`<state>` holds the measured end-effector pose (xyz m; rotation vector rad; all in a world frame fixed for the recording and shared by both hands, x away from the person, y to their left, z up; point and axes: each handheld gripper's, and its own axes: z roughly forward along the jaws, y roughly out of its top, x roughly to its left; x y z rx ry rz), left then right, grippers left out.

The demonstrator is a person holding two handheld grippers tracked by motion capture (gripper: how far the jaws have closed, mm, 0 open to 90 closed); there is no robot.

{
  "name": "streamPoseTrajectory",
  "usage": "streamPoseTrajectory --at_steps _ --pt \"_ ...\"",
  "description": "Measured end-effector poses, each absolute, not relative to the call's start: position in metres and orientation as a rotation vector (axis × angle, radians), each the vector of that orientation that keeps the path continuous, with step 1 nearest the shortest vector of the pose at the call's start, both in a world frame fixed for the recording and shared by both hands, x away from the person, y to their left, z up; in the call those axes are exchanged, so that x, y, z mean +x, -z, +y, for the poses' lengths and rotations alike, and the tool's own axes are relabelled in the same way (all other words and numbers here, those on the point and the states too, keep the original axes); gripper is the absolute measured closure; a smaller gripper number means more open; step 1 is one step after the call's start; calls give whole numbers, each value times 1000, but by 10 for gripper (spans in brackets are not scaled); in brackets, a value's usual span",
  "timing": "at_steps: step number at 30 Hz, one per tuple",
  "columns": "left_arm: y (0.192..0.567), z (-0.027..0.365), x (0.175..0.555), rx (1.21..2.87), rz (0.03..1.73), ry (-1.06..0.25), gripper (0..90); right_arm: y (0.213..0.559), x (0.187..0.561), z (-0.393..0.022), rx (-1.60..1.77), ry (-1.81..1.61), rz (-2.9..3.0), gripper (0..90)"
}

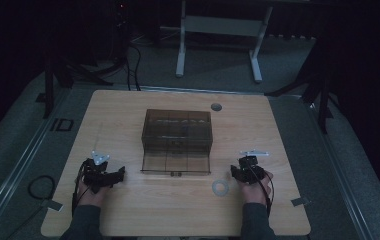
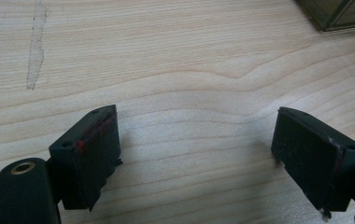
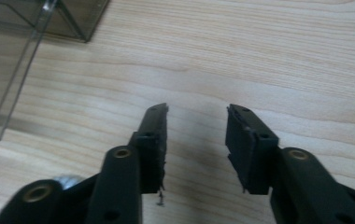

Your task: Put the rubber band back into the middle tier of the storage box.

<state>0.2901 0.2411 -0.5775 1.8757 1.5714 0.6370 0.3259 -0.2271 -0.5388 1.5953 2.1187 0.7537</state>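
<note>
Table [image 1: 128, 210] of pale wood seen from above, w/ a person's forearms coming in from the near edge, a two-jaw gripper in each hand. Left gripper [image 1: 120, 172] rests near the table's left side, jaws spread wide w/ nothing between them; in the left gripper view its pads [image 2: 94, 154] sit over bare wood grain. Right gripper [image 1: 234, 171] rests near the right side, jaws parted more narrowly, also empty; right gripper view shows only wood between the fingers [image 3: 154, 135].

Centre of table: a smoky see-through plastic box [image 1: 177, 131], its front panel folded down flat toward the person, approx. midway between the two grippers and apart from both. Box corner shows at the top edge of both gripper views. Contents too dim to make out.

Just left of the right gripper lies a small pale ring [image 1: 221, 188], flat on the wood, close to the jaws but not touching.

Judgement: ring looks light, thin and stiff, prob. slippery on the smooth top; best pinched across one side of its band, jaw tips low to the table. Box walls look rigid but thin & brittle, so grip by an edge, gently
</note>
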Motion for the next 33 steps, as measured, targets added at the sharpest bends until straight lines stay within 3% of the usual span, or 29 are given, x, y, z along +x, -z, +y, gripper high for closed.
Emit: streamPoseTrajectory --at_steps 10,33 --pt "578 241 290 1874 1571 -637 153 530 328 -224 1641 -720 2207 686" --pt "578 241 290 1875 1571 -637 153 525 325 -197 1496 -593 2427 693"
